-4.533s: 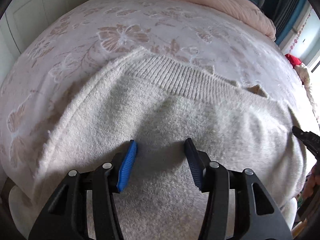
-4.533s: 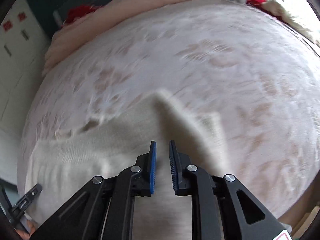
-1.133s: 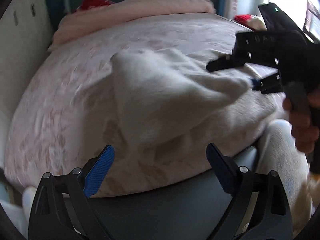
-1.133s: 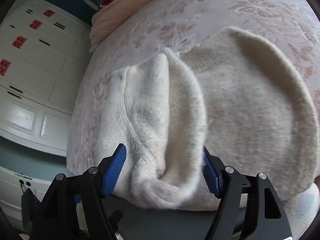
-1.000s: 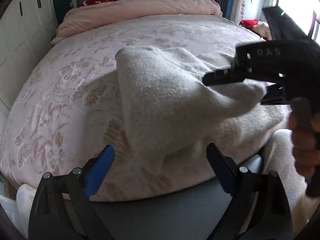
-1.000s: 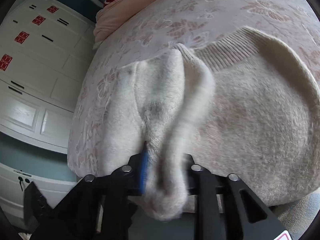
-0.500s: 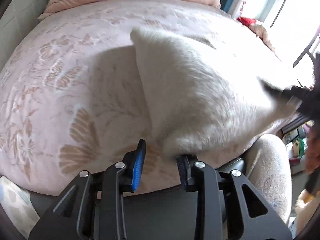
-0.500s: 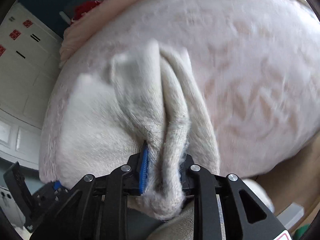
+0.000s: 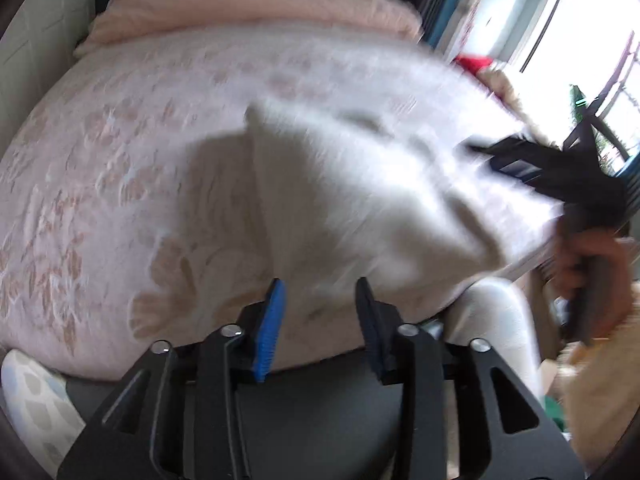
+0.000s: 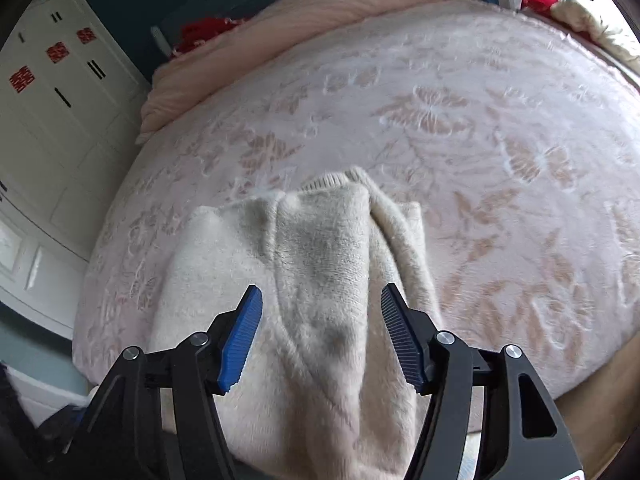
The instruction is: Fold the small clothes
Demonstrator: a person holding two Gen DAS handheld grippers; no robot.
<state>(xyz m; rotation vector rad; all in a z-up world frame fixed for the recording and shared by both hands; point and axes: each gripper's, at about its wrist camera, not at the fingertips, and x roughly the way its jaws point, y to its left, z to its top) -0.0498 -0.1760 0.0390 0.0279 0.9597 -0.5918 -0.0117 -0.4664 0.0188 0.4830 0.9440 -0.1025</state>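
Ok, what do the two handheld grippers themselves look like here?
Both match: the left gripper and the right gripper have black angular plastic frames with triangular cut-outs, silver screw heads at the joints, and ribbed blue pads on the fingers. No cables or sleeves show.

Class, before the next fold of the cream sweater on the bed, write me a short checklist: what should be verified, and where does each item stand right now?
1. Right hand-held gripper released: ok, jaws opening, pads clear of the sweater.
2. Left hand-held gripper released: cannot tell; jaws opening, view blurred.
3. Sweater on the bedspread, not hanging off: cannot tell; its near end runs out of view.
4. Fold lying flat: not ok, ridges run along the sweater.
5. Ribbed hem in sight: ok.
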